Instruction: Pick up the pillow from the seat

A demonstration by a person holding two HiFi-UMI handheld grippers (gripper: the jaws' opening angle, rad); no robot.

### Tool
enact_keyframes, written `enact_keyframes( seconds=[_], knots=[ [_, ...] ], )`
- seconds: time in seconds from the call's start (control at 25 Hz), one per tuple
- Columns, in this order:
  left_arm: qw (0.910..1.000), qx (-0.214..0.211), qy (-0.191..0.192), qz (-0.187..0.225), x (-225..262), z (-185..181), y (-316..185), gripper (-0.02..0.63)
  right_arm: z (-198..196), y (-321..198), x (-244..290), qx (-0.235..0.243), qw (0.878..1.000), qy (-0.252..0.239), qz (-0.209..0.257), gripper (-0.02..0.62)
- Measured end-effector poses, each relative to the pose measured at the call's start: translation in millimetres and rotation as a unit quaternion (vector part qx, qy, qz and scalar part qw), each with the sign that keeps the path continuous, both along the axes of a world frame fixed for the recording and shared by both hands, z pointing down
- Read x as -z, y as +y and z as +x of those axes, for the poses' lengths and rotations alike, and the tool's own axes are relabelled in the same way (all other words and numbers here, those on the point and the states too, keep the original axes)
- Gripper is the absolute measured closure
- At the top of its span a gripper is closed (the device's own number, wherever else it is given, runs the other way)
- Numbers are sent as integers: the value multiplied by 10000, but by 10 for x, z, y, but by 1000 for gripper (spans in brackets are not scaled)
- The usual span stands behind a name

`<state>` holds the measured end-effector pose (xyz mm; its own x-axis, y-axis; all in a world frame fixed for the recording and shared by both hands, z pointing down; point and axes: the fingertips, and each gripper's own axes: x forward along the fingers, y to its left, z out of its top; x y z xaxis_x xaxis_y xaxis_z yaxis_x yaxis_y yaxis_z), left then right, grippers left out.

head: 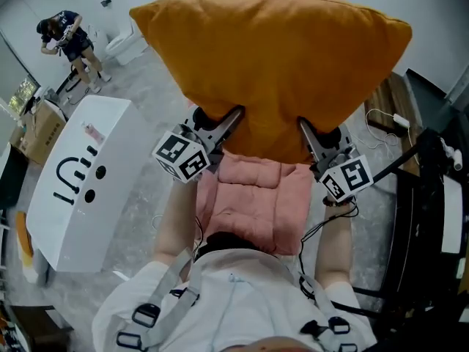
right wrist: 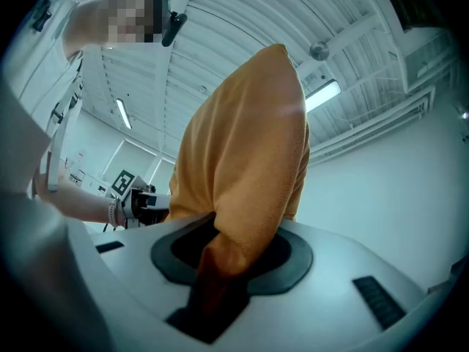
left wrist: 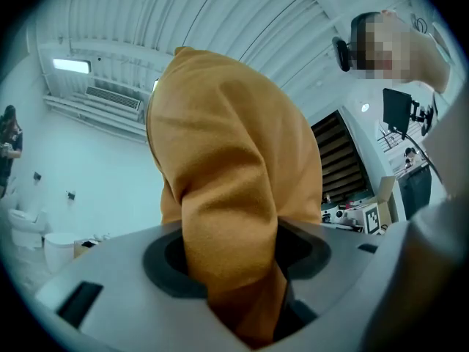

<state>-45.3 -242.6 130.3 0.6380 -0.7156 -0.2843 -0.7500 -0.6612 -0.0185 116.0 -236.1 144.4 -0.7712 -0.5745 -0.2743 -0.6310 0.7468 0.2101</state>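
A large orange pillow [head: 278, 57] hangs in the air above a pink cushioned seat [head: 253, 200]. My left gripper [head: 236, 116] is shut on its lower edge at the left, and my right gripper [head: 304, 127] is shut on the lower edge at the right. In the left gripper view a thick fold of the pillow [left wrist: 227, 196] is pinched between the jaws and rises toward the ceiling. The right gripper view shows the pillow [right wrist: 245, 160] squeezed between that gripper's jaws the same way, with my left gripper [right wrist: 135, 200] at the left.
A white cabinet [head: 80, 189] with black marks stands at the left. A black frame with cables [head: 429, 218] stands at the right. A person [head: 69, 42] bends over at the far left, near a white toilet [head: 128, 46]. Cardboard boxes [head: 40, 127] sit by the left wall.
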Motion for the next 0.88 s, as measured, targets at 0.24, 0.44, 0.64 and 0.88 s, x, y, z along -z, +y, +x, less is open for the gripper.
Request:
enact_keyframes(
  seconds=[0.24,0.44,0.64,0.88],
  knots=[
    [9997,115,-54,190,90,-18,16,348,-19,-33,66,137,9998,-66,106,456],
    [9995,116,-3,289,165,-8,28,345,-4,-45,151,180,9997,-44,164,456],
    [9995,165,24,266,139,-18,22,345,-18,-64,137,221,9997,-24,122,456],
    [9993,144,9,346,210,-33,32,342,-26,-52,190,256,9996,-25,152,456]
  ],
)
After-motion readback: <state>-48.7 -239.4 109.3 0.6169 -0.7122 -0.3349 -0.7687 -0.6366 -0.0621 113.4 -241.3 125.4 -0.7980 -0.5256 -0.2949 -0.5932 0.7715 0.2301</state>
